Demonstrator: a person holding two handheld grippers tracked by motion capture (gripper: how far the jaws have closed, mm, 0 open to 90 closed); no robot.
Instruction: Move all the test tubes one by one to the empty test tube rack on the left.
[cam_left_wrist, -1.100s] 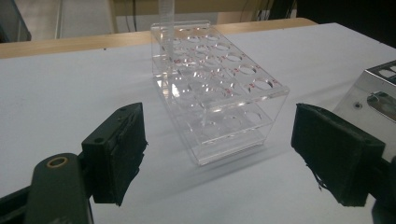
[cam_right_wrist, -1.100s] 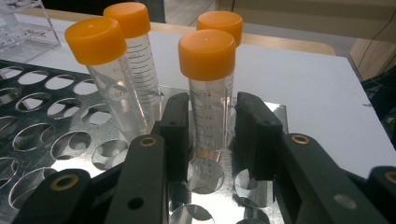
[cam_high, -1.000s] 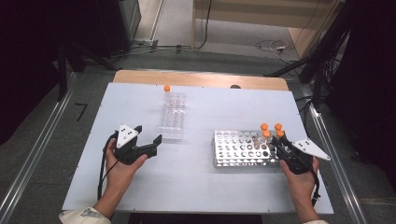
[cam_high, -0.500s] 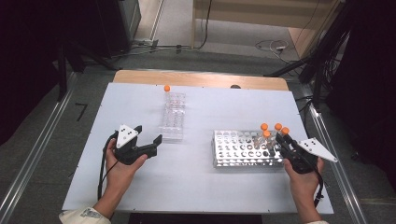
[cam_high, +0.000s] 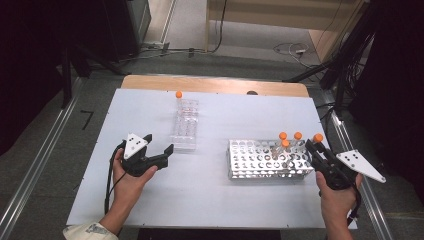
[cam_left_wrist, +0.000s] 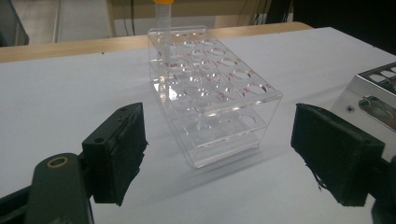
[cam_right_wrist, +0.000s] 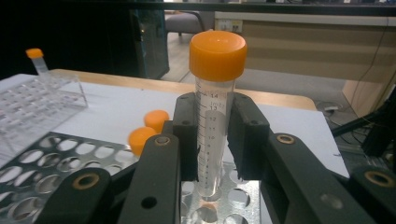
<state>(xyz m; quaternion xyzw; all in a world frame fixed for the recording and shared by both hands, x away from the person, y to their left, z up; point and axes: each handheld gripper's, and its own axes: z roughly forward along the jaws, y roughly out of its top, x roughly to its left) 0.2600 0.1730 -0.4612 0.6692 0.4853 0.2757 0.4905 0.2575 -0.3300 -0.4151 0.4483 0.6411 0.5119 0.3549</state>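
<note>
My right gripper is shut on a clear graduated tube with an orange cap, held upright just above the right end of the metal rack. In the high view the held tube hangs off the right end of the metal rack, in which three orange-capped tubes stand. My left gripper rests open on the table, near the clear plastic rack. In the left gripper view the open jaws frame the clear rack, apart from it; one capped tube stands at its far end.
The white table top ends at a wooden strip at the back. Metal rails run along both sides on the floor. The corner of the metal rack lies just beyond my left gripper's right jaw.
My right gripper has risen and drifted right with the orange-capped tube, drawing it up from the metal rack. The left hand has stayed still.
</note>
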